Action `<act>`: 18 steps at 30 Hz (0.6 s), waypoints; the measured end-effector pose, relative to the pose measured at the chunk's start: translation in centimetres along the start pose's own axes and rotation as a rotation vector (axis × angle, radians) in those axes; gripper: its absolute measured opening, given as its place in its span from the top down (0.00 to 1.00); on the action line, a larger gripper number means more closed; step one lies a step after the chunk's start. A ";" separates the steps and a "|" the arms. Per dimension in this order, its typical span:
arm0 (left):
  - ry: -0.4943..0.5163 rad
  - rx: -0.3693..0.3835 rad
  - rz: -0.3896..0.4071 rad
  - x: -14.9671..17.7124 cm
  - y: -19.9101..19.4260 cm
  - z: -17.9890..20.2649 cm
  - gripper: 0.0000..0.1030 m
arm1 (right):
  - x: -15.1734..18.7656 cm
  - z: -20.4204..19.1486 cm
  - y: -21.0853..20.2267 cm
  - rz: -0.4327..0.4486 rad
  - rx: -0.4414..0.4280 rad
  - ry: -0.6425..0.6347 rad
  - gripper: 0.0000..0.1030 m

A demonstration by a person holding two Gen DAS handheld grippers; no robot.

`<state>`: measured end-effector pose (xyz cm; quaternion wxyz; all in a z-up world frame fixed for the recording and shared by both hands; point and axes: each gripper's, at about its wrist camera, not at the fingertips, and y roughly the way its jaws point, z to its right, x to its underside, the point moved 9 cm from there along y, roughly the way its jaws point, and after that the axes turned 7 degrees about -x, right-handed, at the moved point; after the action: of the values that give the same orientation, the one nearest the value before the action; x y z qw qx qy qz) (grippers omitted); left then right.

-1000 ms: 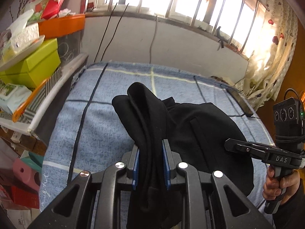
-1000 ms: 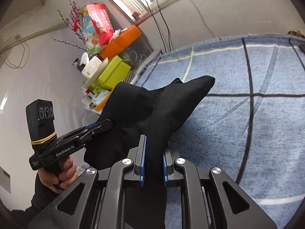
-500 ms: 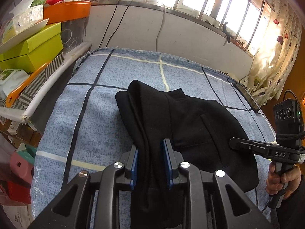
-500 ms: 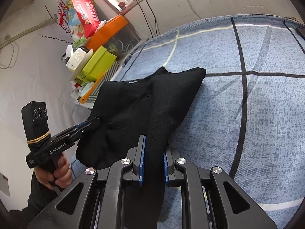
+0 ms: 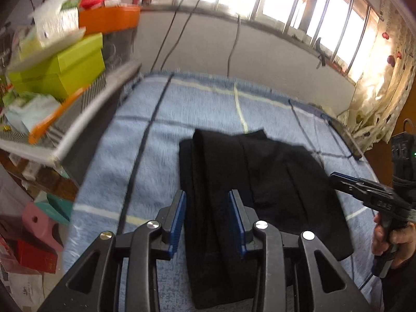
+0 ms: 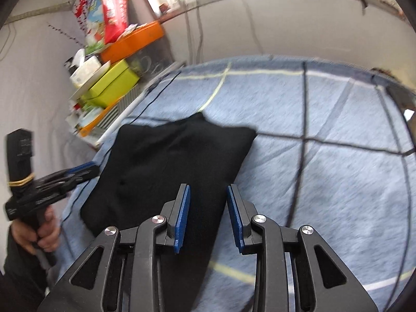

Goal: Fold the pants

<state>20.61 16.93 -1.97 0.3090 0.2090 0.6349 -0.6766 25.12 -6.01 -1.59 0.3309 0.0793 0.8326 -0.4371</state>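
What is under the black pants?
The black pants lie on a blue checked blanket. Whatever the blanket covers is hidden, and so is the patch under the pants.

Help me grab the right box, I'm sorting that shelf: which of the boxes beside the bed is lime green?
The lime-green box sits below the orange box, under a white tray, on the shelf left of the bed.
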 end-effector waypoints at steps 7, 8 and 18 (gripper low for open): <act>0.071 0.005 0.021 -3.3 1.9 3.7 0.64 | -3.0 -0.4 3.1 -0.010 0.030 -0.074 0.88; 0.078 -0.005 0.010 -3.4 2.9 4.0 0.64 | -3.1 -0.4 3.9 -0.026 0.051 -0.101 0.88; 0.145 -0.085 0.007 -2.2 6.3 3.6 0.63 | -2.4 0.7 6.2 -0.076 0.113 -0.155 0.91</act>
<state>26.95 13.70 -4.71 0.2732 0.2464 0.6829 -0.6311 29.90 -2.39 -4.55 0.3725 0.0319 0.7807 -0.5007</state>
